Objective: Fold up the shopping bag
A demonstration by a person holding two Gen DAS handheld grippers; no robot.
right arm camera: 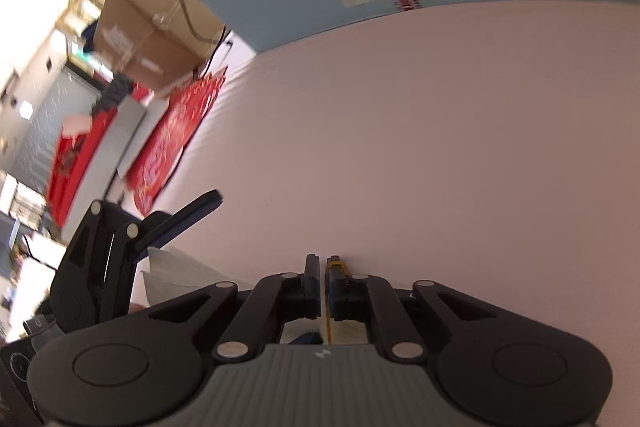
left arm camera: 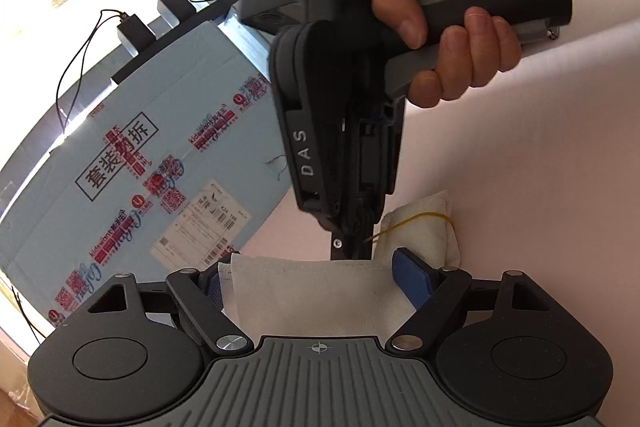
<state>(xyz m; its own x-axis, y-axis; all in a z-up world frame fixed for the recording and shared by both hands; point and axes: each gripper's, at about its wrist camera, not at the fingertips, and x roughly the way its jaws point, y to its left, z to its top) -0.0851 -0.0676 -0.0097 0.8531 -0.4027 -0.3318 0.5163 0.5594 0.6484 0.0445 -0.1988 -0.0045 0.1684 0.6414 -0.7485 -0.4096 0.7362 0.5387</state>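
Note:
The shopping bag (left arm camera: 312,291) is a white, folded bundle on the pink table. My left gripper (left arm camera: 312,279) grips it across its width, and both blue pads (left arm camera: 412,279) touch its edges. The bag's far, wrinkled end (left arm camera: 424,231) has a yellow rubber band (left arm camera: 420,217) stretched over it. A hand holds my right gripper (left arm camera: 352,253) pointing down at the bag's far edge. In the right wrist view the right gripper (right arm camera: 322,267) is shut, with the rubber band (right arm camera: 329,311) pinched between its pads. The left gripper (right arm camera: 100,267) and a corner of the bag (right arm camera: 176,275) show at the lower left.
A large blue cardboard box (left arm camera: 160,147) with a shipping label lies along the table's far side. Red printed bags (right arm camera: 172,143) and a brown carton (right arm camera: 152,39) sit at the left. Bare pink tabletop (right arm camera: 440,147) stretches ahead of the right gripper.

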